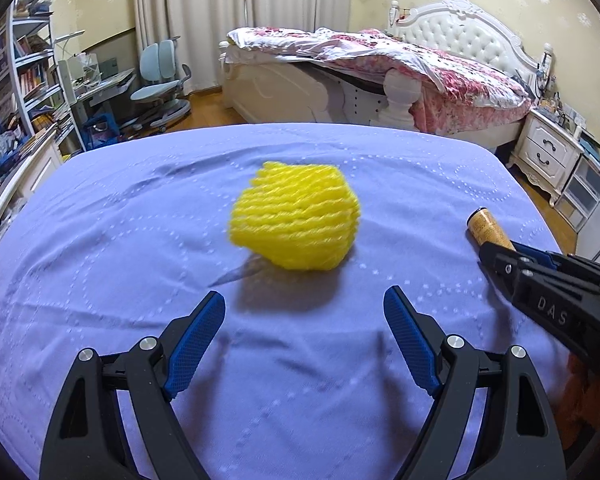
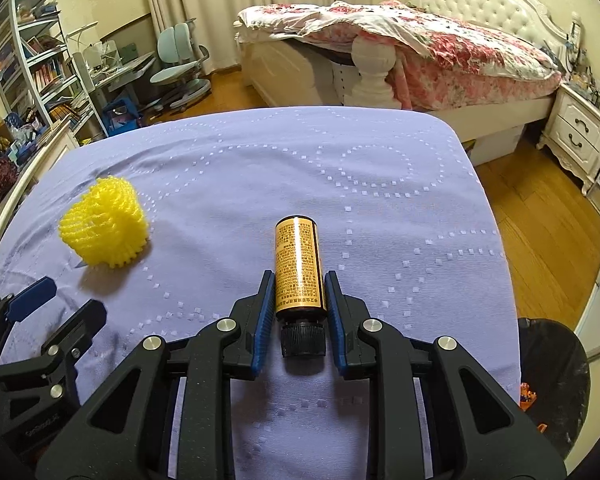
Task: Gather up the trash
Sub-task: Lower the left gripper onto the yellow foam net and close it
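A yellow foam fruit net lies on the purple tablecloth, with a small clear scrap poking out beneath it. My left gripper is open and empty just short of the net. My right gripper is shut on a small amber bottle with a gold label and black cap, cap toward the camera. The bottle and right gripper also show at the right of the left wrist view. The net and left gripper show at the left of the right wrist view.
A black-lined trash bin stands by the table's right edge. Beyond the table are a bed, a nightstand, a desk chair and bookshelves over a wooden floor.
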